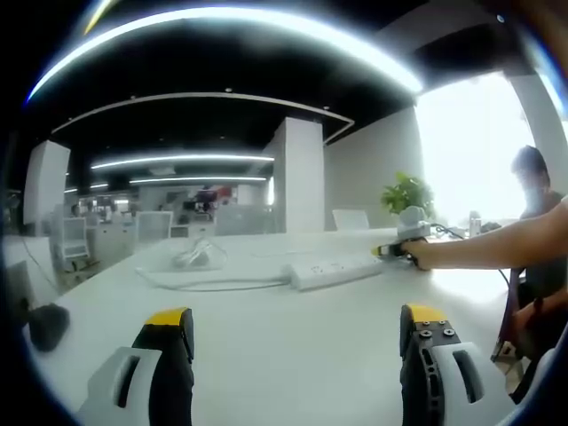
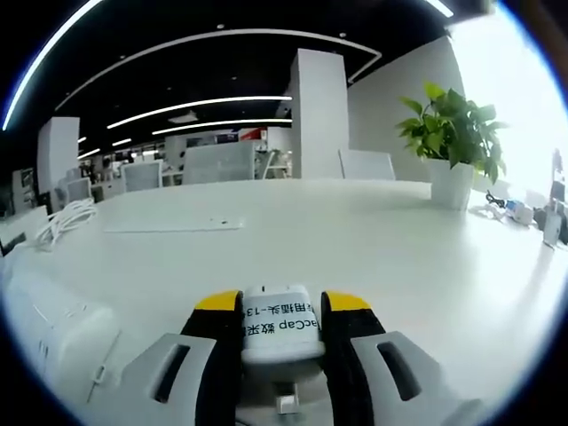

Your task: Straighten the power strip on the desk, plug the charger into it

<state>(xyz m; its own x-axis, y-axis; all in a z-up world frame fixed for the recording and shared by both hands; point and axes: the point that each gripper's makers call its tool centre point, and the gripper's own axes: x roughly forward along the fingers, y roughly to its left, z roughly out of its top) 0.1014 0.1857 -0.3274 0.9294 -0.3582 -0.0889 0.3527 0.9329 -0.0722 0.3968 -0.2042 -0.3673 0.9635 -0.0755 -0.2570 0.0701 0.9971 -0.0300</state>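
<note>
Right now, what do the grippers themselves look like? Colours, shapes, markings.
Left gripper: two black jaws with yellow tips, each on a light grey slotted shell; screw heads show on one jaw. Right gripper: same build, black jaws, yellow tips, grey slotted shells. The person's forearm is bare, no sleeve visible.

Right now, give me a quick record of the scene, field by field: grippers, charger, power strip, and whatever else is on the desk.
left gripper: open, jaws apart, holding nothing, above the desk
right gripper: shut on the charger
charger: white block with printed label, clamped between the jaws
power strip: white, lying on the desk ahead of the left gripper, cable trailing away
right gripper in left gripper view: at the strip's far end, held by the person's hand
potted plant: upright on the desk
coiled white cable: on the desk
</note>
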